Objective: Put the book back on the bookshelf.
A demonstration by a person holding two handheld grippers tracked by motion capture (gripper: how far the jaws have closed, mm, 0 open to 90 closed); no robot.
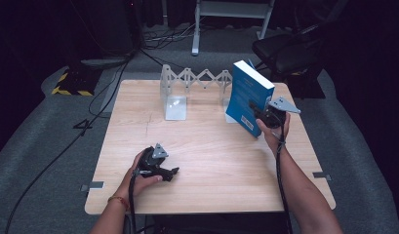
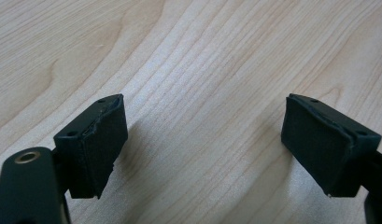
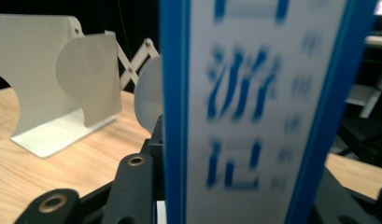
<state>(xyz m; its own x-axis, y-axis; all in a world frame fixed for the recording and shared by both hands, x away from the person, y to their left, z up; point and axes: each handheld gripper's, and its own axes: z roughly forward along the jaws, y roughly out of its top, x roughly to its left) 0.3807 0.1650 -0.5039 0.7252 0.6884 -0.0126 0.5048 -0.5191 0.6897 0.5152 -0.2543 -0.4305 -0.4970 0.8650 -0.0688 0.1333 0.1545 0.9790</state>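
The blue book is held upright above the far right part of the bench, clamped in the right gripper, whose jaws are closed on its lower spine end. In the right gripper view the spine is seen standing vertical between the two jaws, so the book's long axis runs up and down, square to the bench top. The expanding white bookend rack stands at the far edge of the bench, to the left of the book and slightly behind it; its left plate is seen beyond the spine in the right gripper view, well apart from it. A leftward and slightly forward carry is judged to be what the coming move calls for, with the book kept upright so that it slides between the rack's end plates. The right hand is much the nearer to the rack. The left gripper rests low over the near left of the bench, its jaws spread apart with bare wood between them, holding nothing.
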